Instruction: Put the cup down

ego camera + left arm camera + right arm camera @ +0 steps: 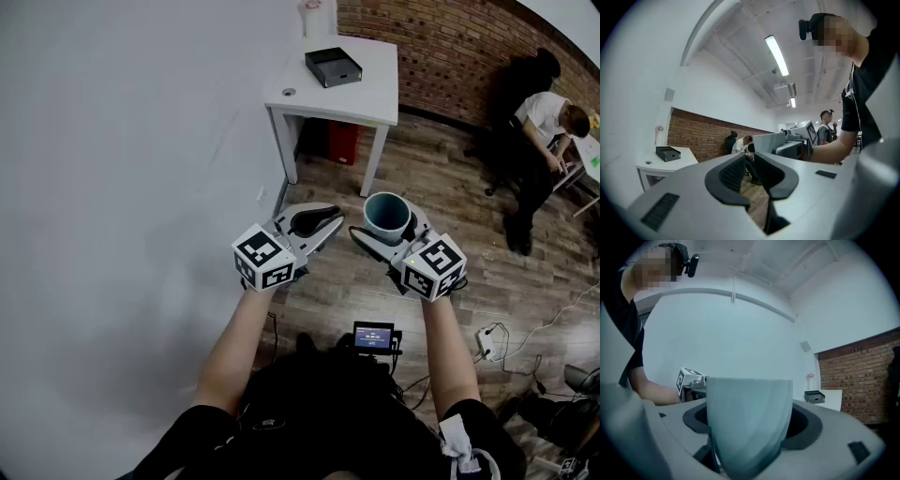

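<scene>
Room: white wall, brick wall, wooden floor (450,187); a white desk (370,89) carries a black tray (333,67).
Cup: blue-grey cup (387,216), mouth up, in the air above the floor, well apart from the desk.
Right gripper: right gripper (386,227) has its jaws wide, clamped on the cup's sides.
Left gripper: left gripper (319,220) has its jaws together, nothing between them.
Background: seated person (544,122), far right.

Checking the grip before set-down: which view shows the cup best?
Right gripper view: the cup fills the middle, its wall clamped between the jaws of the right tool. Head view shows it small, from above, rim up. Left gripper view shows no cup.
</scene>
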`<act>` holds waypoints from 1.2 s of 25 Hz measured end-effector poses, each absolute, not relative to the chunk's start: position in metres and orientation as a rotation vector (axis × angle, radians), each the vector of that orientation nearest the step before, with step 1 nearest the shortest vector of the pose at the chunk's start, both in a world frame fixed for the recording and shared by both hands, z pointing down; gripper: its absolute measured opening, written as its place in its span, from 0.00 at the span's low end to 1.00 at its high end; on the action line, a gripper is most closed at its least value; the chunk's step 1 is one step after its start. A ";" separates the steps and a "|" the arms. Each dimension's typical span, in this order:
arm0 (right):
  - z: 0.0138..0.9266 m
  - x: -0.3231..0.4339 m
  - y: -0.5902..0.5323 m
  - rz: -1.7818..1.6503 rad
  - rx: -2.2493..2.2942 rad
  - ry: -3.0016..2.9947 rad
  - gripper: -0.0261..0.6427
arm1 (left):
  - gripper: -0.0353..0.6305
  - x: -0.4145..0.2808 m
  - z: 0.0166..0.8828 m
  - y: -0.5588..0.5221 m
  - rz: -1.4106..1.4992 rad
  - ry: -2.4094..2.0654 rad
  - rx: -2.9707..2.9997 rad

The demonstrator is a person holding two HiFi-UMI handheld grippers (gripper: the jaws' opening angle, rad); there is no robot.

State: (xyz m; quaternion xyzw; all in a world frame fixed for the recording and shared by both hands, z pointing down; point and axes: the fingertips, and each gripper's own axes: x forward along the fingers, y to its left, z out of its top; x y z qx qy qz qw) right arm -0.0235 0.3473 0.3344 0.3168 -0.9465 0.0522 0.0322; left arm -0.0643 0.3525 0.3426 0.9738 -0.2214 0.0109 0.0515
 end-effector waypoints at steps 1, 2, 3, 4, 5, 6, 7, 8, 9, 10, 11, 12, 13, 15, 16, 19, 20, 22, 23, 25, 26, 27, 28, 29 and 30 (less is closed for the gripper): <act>0.334 -0.024 0.349 0.161 0.976 -2.913 0.65 | 0.14 -0.065 0.342 0.354 0.032 -0.675 2.962; 0.334 -0.024 0.351 0.161 0.976 -2.912 0.65 | 0.14 -0.065 0.341 0.355 0.031 -0.676 2.962; 0.333 -0.024 0.352 0.162 0.977 -2.912 0.65 | 0.14 -0.065 0.341 0.357 0.030 -0.676 2.961; 0.333 -0.024 0.353 0.161 0.977 -2.912 0.65 | 0.14 -0.065 0.340 0.358 0.030 -0.676 2.961; 0.332 -0.023 0.354 0.161 0.976 -2.912 0.65 | 0.14 -0.064 0.340 0.359 0.030 -0.675 2.960; 0.332 -0.023 0.355 0.160 0.976 -2.913 0.65 | 0.14 -0.064 0.340 0.359 0.030 -0.674 2.960; 0.331 -0.023 0.355 0.160 0.975 -2.913 0.65 | 0.14 -0.063 0.339 0.359 0.031 -0.674 2.960; 0.331 -0.022 0.355 0.161 0.975 -2.913 0.65 | 0.14 -0.062 0.339 0.359 0.032 -0.673 2.961; 0.331 -0.021 0.355 0.164 0.975 -2.915 0.65 | 0.14 -0.061 0.339 0.359 0.032 -0.672 2.961; 0.331 -0.021 0.354 0.167 0.975 -2.917 0.65 | 0.14 -0.061 0.339 0.358 0.032 -0.672 2.960; 0.331 -0.021 0.354 0.171 0.974 -2.918 0.65 | 0.14 -0.061 0.339 0.358 0.031 -0.671 2.960; 0.331 -0.021 0.354 0.172 0.972 -2.918 0.65 | 0.14 -0.060 0.339 0.358 0.031 -0.670 2.959; 0.332 -0.021 0.354 0.172 0.972 -2.917 0.65 | 0.14 -0.060 0.340 0.358 0.030 -0.668 2.959; 0.332 -0.021 0.354 0.171 0.972 -2.916 0.65 | 0.14 -0.060 0.341 0.358 0.029 -0.666 2.959; 0.333 -0.021 0.354 0.171 0.973 -2.916 0.65 | 0.14 -0.060 0.341 0.358 0.029 -0.666 2.958; 0.333 -0.022 0.353 0.176 0.971 -2.917 0.65 | 0.14 -0.061 0.342 0.357 0.030 -0.669 2.956; 0.334 -0.022 0.354 0.177 0.971 -2.917 0.65 | 0.14 -0.061 0.341 0.358 0.029 -0.670 2.956; 0.334 -0.020 0.356 0.178 0.970 -2.918 0.65 | 0.14 -0.060 0.341 0.360 0.028 -0.672 2.958; 0.334 -0.020 0.358 0.179 0.970 -2.919 0.65 | 0.14 -0.059 0.341 0.362 0.028 -0.674 2.958; 0.334 -0.018 0.360 0.182 0.970 -2.918 0.65 | 0.14 -0.058 0.341 0.364 0.028 -0.674 2.958; 0.335 -0.017 0.360 0.185 0.971 -2.918 0.65 | 0.14 -0.058 0.341 0.364 0.026 -0.674 2.958; 0.335 -0.017 0.359 0.187 0.972 -2.916 0.65 | 0.14 -0.057 0.340 0.363 0.023 -0.675 2.958; 0.335 -0.016 0.359 0.188 0.971 -2.915 0.65 | 0.14 -0.057 0.340 0.363 0.020 -0.679 2.959; 0.335 -0.016 0.358 0.189 0.970 -2.914 0.65 | 0.14 -0.057 0.340 0.362 0.018 -0.682 2.959; 0.336 -0.015 0.358 0.190 0.969 -2.914 0.65 | 0.14 -0.056 0.340 0.361 0.018 -0.684 2.959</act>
